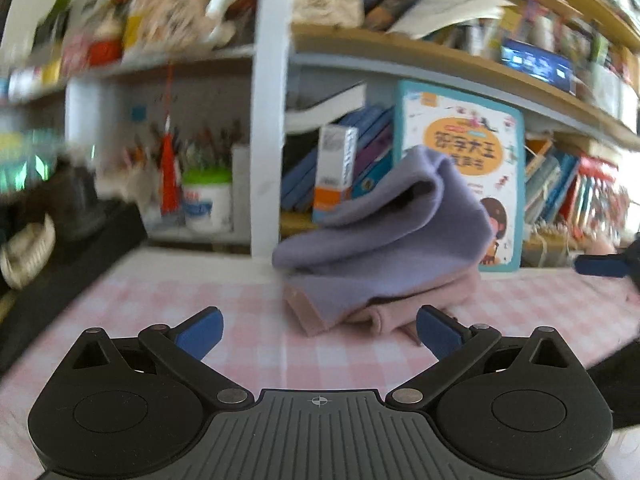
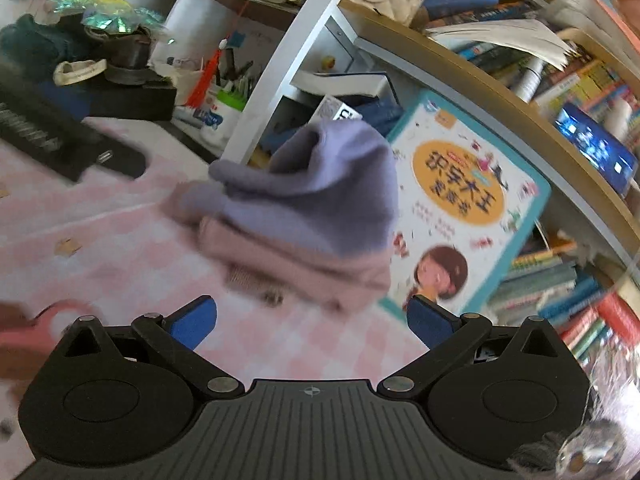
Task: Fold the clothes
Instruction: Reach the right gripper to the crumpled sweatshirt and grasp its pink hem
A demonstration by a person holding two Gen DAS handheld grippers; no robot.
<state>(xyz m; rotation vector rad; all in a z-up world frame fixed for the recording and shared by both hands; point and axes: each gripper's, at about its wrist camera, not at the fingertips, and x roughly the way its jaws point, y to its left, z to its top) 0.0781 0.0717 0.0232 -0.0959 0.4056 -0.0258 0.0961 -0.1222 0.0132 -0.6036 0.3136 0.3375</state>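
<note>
A lavender garment [image 1: 396,236] lies loosely bunched on top of a folded pink garment [image 1: 360,312], near the back of the pink checked tablecloth [image 1: 180,296]. My left gripper [image 1: 320,334] is open just in front of the pile, with nothing between its blue fingers. In the right wrist view the same lavender garment [image 2: 316,192] sits on the pink garment [image 2: 304,268]. My right gripper [image 2: 312,324] is open too, a little short of the pile and holding nothing. The right gripper's blue tip [image 1: 600,266] shows at the left view's right edge.
A picture book [image 1: 468,168] leans against the shelf right behind the pile, also in the right wrist view [image 2: 468,208]. Crowded bookshelves [image 1: 560,184] run along the back. A white post [image 1: 266,120] stands left of the pile. Pen holders [image 1: 208,200] and a dark box [image 2: 132,96] sit at the left.
</note>
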